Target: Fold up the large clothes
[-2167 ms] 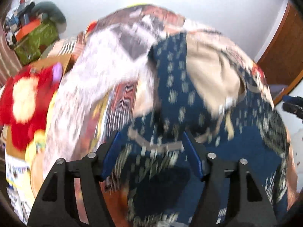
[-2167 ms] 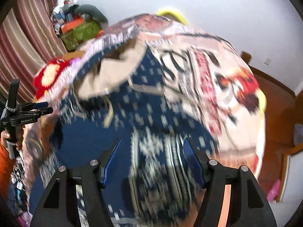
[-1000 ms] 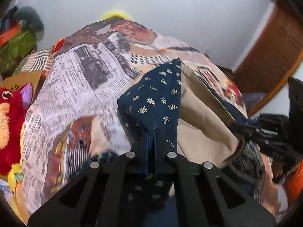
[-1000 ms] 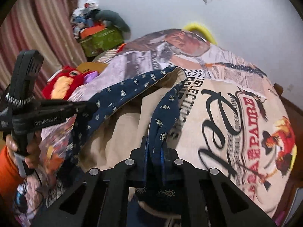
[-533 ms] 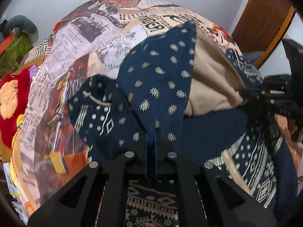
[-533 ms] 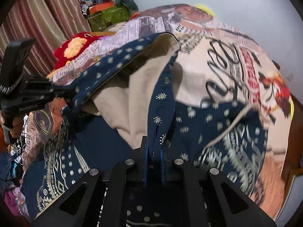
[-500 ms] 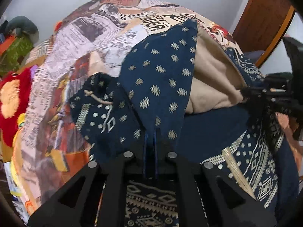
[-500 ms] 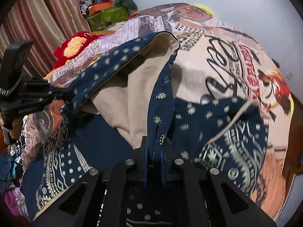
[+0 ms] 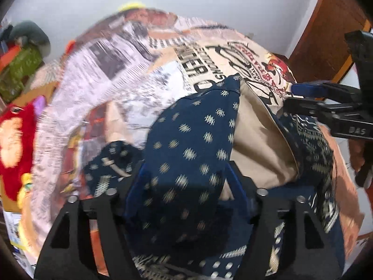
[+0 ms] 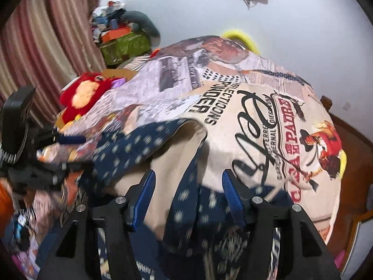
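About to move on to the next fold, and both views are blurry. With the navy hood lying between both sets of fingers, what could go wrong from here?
1. Both sets of jaws have just been opening, yet the navy hood is between the fingers of the left gripper and the right gripper; pulling away could snag it and undo the fold.
2. The beige lining gapes, so the hood may not lie flat.
3. The grippers are close together and could collide.

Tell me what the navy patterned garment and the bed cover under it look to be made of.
Navy garment: soft woven or knit cloth, matte, with a plain beige lining; it drapes and folds limply. Bed cover: thin printed fabric, matte, wrinkling; exact fibre cannot be told.
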Action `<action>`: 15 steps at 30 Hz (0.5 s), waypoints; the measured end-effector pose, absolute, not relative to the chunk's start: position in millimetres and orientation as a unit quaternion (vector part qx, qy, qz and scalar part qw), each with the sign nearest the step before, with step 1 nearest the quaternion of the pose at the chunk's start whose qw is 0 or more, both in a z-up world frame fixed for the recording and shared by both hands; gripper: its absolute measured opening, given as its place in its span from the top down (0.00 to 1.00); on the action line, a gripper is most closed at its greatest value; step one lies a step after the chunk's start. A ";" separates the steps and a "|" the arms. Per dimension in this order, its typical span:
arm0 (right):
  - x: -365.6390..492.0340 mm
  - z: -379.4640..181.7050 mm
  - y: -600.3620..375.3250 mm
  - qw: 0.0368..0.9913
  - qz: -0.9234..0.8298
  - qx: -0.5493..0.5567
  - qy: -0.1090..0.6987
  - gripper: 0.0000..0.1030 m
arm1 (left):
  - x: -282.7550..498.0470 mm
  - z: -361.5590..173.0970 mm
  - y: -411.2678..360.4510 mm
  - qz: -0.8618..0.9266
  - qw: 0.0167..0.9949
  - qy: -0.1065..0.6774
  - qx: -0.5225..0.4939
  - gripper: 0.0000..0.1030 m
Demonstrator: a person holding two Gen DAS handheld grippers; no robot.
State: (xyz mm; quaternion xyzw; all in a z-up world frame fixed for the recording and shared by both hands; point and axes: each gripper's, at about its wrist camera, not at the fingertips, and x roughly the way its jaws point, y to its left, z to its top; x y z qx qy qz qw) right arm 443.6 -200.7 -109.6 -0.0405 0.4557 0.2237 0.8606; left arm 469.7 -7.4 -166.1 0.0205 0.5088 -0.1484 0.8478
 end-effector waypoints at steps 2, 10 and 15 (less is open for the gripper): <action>464.2 -122.0 -198.1 0.853 0.220 -0.029 0.473 0.45 | 487.5 -183.4 -13.3 -0.154 0.835 0.528 0.017 0.28; 522.9 -182.6 -192.1 0.819 0.214 0.024 0.532 0.55 | 510.5 -213.2 -14.2 -0.159 0.838 0.522 0.018 0.36; 526.1 -183.1 -182.5 0.826 0.226 0.014 0.516 0.89 | 508.8 -208.3 -14.0 -0.169 0.839 0.518 0.015 0.80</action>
